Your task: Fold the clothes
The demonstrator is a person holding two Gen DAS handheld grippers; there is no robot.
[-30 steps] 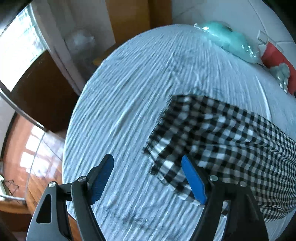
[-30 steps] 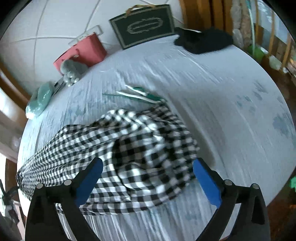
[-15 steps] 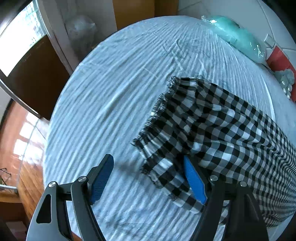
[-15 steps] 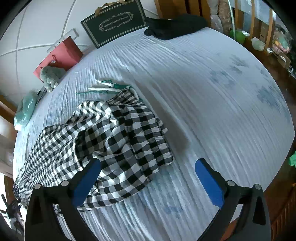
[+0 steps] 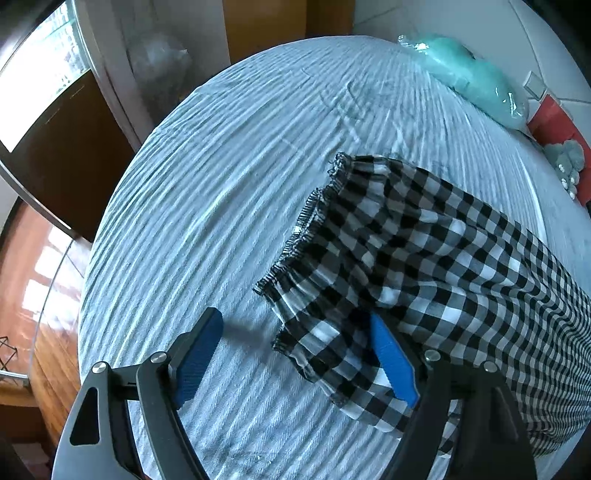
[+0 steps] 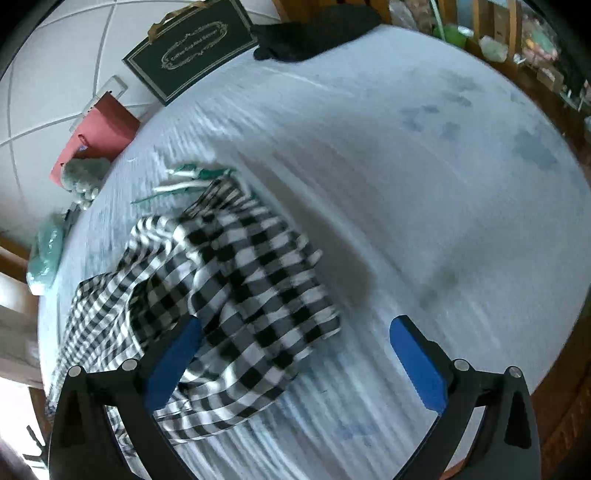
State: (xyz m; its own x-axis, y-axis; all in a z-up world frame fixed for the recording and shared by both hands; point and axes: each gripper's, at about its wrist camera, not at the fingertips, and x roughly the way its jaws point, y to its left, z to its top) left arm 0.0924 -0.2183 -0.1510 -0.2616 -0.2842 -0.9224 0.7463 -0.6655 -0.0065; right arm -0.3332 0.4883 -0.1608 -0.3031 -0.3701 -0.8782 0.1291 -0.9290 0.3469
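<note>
A black-and-white checked garment [image 5: 424, 258] lies crumpled on the pale blue striped bed sheet [image 5: 221, 184]. Its gathered waistband end faces my left gripper [image 5: 295, 347], which is open and low over that end, its right finger over the cloth. In the right wrist view the garment's other end [image 6: 240, 288] is bunched up. My right gripper [image 6: 295, 350] is open and hovers over that end, its left finger above the fabric and its right finger above bare sheet [image 6: 424, 184].
A teal plastic-wrapped bundle [image 5: 469, 77], a red bag [image 6: 99, 133] and a grey plush toy [image 6: 83, 177] lie along the white wall. A dark green gift bag [image 6: 192, 55] and black clothing [image 6: 314, 33] sit at the far edge. Green-and-white hangers [image 6: 188, 177] lie beside the garment. The bed edge drops to a wooden floor [image 5: 33, 288].
Both grippers have come lower and closer to the garment ends. The right wrist view swung, so the garment now sits left of centre. Both stayed open.
</note>
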